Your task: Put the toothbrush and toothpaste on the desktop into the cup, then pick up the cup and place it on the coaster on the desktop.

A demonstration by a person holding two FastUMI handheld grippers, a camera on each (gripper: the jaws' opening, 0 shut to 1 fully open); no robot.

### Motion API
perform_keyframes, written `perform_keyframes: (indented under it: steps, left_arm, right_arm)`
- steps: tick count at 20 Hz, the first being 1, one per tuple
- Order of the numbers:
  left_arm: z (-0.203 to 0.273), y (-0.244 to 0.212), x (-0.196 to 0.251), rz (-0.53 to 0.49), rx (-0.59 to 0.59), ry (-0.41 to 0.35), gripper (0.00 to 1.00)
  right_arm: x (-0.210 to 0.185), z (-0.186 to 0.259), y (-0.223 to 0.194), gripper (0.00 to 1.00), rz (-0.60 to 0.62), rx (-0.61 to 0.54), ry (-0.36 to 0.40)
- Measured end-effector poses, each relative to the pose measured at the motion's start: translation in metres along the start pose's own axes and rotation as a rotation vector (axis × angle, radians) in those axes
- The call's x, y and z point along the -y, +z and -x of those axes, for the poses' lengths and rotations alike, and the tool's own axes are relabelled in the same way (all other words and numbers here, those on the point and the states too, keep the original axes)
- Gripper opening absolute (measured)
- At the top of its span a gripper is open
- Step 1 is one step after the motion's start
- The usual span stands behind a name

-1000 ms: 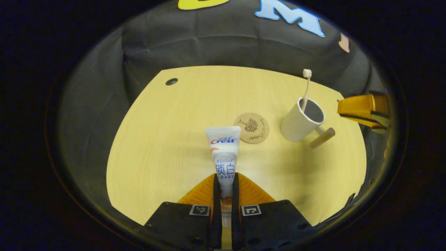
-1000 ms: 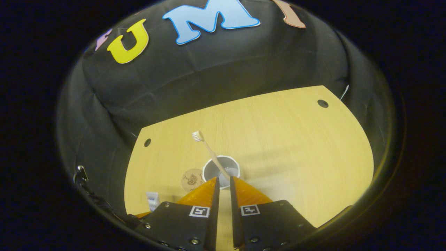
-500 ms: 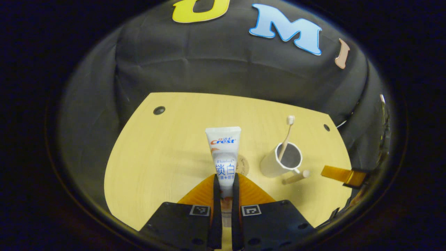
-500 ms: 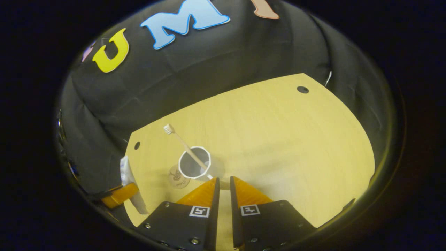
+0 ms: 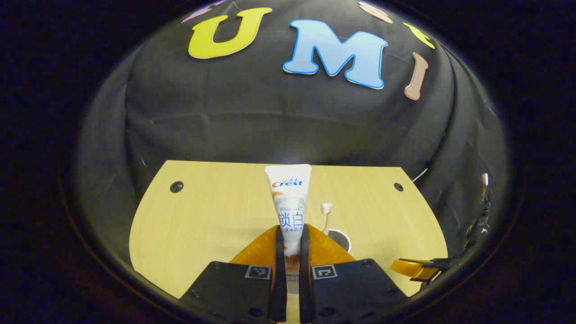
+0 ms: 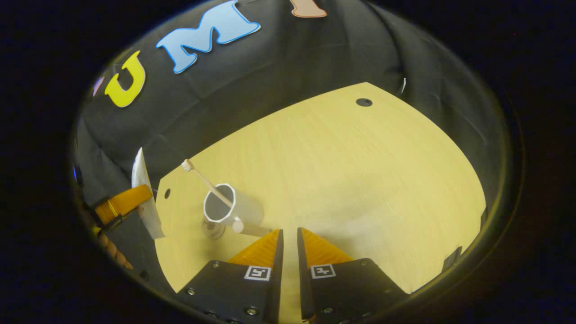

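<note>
My left gripper (image 5: 288, 234) is shut on the lower part of a white toothpaste tube (image 5: 288, 193), which stands up between its fingers above the table. Just right of it, the white cup (image 5: 339, 238) peeks out behind one finger, with the toothbrush (image 5: 326, 209) standing in it. In the right gripper view the cup (image 6: 231, 209) stands at the left with its wooden handle (image 6: 252, 229) pointing toward me and the toothbrush (image 6: 200, 175) leaning out. The round coaster (image 6: 211, 229) lies beside the cup's base. My right gripper (image 6: 288, 234) is shut on nothing, right of the handle.
The pale wooden table (image 6: 360, 171) has small dark holes (image 5: 176, 186) near its far corners. The black cloth wall rises behind it. The left gripper (image 6: 123, 204) with the tube (image 6: 144, 198) hangs left of the cup. The right gripper (image 5: 418, 269) sits low at the right.
My left gripper has risen and tipped up with the tube, so the cup dropped behind its fingers. The right gripper has swung, shifting the cup to the left of its view.
</note>
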State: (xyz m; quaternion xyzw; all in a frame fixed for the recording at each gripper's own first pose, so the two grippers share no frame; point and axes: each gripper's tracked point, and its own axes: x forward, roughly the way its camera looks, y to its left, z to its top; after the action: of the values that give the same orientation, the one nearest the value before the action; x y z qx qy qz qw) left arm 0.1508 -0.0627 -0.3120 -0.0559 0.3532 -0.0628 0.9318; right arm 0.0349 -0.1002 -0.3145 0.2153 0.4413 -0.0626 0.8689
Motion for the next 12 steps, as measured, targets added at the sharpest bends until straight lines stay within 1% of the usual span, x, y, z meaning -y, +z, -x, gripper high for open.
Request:
perform_keyframes:
  steps: [4, 8, 12]
  left_arm:
    - [-0.011, 0.013, 0.029, -0.011, 0.049, -0.037, 0.18]
    - [-0.026, 0.020, 0.049, 0.030, 0.090, -0.066, 0.18]
    - [-0.043, 0.020, 0.058, 0.057, 0.115, -0.068, 0.18]
  right_arm:
    - [0.028, 0.000, -0.008, 0.18, -0.047, -0.005, -0.011]
    - [0.055, 0.003, -0.014, 0.18, -0.094, -0.004, -0.015]
    - [0.079, 0.005, -0.024, 0.18, -0.141, -0.007, -0.016]
